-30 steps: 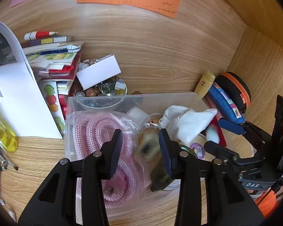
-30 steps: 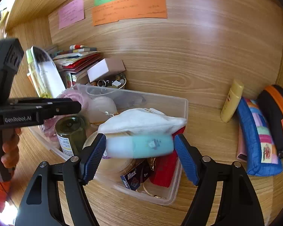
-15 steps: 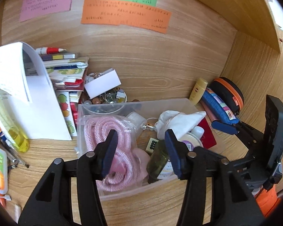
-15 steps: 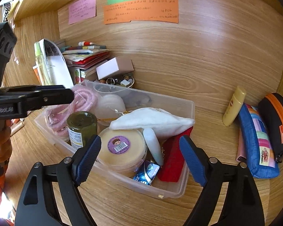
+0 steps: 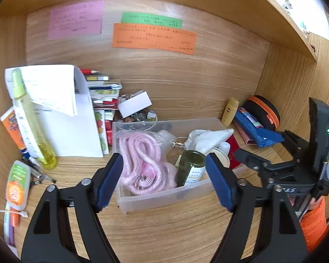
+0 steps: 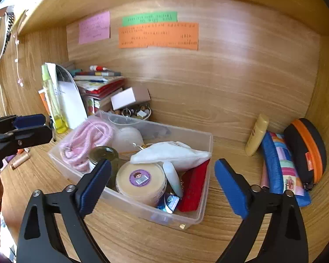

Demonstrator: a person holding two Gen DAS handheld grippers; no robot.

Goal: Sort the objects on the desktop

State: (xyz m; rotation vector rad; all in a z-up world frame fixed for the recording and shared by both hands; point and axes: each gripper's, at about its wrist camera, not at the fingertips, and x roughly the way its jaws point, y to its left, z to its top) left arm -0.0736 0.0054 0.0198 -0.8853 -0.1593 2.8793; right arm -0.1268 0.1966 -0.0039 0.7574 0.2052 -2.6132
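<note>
Left gripper (image 5: 164, 179) — jaws opening, nothing gripped; the green jar (image 5: 189, 167) it flanked a second ago stands free in the clear bin (image 5: 164, 197). Right gripper (image 6: 162, 187) — opening too, empty; its pale tube (image 6: 173, 178) now lies in the bin beside the round tub (image 6: 140, 180).

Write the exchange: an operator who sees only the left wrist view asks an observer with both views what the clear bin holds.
Operator: What's behind the green jar?
Observer: A round cream tin with a purple sticker on its lid.
Operator: What fills the clear bin's right end?
Observer: A small blue packet, wedged between that tin and a red case.
Operator: Is the right gripper carrying anything?
Observer: No; its fingers are opening, with nothing held between them.
</note>
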